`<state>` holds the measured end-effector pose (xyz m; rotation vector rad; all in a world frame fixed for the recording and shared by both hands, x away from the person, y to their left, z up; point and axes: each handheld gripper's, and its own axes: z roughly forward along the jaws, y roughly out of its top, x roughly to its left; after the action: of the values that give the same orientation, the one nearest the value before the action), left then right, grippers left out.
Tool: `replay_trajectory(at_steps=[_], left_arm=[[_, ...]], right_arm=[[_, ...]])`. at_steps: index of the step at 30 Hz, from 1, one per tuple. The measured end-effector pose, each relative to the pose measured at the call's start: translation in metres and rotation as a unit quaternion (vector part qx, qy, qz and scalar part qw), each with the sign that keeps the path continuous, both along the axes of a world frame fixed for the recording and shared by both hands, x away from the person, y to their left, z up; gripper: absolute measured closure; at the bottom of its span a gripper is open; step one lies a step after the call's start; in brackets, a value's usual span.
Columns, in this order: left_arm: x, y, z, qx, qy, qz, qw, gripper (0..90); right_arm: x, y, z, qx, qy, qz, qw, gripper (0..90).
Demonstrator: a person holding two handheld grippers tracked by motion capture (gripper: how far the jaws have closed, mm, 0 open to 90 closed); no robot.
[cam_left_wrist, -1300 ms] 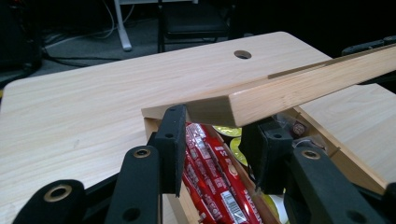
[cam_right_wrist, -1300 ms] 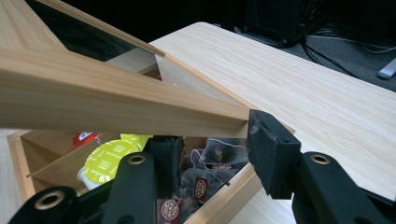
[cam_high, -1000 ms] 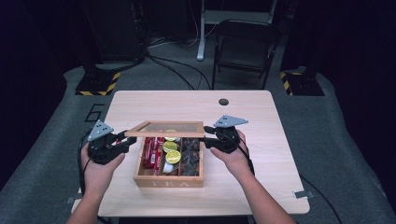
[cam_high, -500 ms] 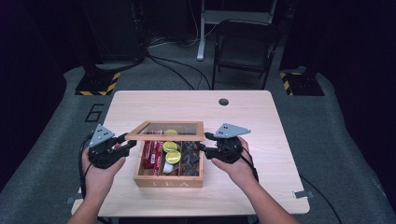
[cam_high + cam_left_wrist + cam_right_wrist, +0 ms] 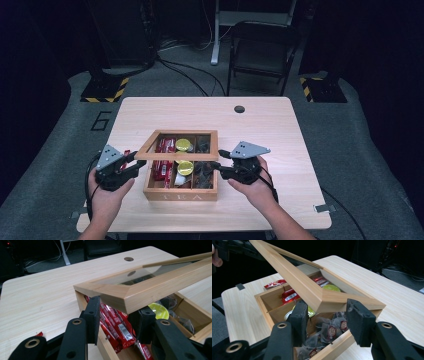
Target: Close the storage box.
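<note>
Left gripper (image 5: 131,161) fingers parted, straddling near-left corner of glass-paned lid (image 5: 176,145). Right gripper (image 5: 216,166) fingers likewise at near-right corner. Lid half-raised over wooden box (image 5: 181,194) mid-bench; "TEA" on box front. Contact unclear.

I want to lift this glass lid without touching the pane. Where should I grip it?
Grip the lid by its wooden frame at the two front corners, one gripper from each side of the box. The frame is thick and flat-faced, so the fingers can clamp it; the pane sits inside. The left gripper and right gripper straddle those corners, seemingly not yet clamped.
</note>
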<state>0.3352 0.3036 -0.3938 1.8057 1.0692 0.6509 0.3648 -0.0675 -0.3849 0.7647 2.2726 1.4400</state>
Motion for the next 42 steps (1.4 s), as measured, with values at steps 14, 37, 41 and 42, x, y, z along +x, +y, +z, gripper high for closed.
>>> replay_trajectory(at_steps=[14, 37, 41, 42], left_arm=[[-0.016, 0.002, -0.018, 0.011, 0.005, -0.024, 0.9996, 55.6], [-0.029, 0.008, -0.047, -0.002, 0.020, -0.037, 0.9991, 55.0], [-0.030, 0.008, -0.050, 0.002, 0.022, -0.039, 0.9990, 54.8], [-0.030, 0.008, -0.050, 0.002, 0.023, -0.040, 0.9990, 54.8]], right_arm=[[-0.013, -0.001, -0.022, -0.009, 0.009, 0.003, 0.9999, 52.1], [-0.024, 0.000, -0.051, -0.019, 0.024, 0.004, 0.9995, 52.1], [-0.025, 0.000, -0.055, -0.019, 0.028, 0.003, 0.9994, 52.1], [-0.025, 0.000, -0.055, -0.021, 0.027, 0.003, 0.9994, 52.1]])
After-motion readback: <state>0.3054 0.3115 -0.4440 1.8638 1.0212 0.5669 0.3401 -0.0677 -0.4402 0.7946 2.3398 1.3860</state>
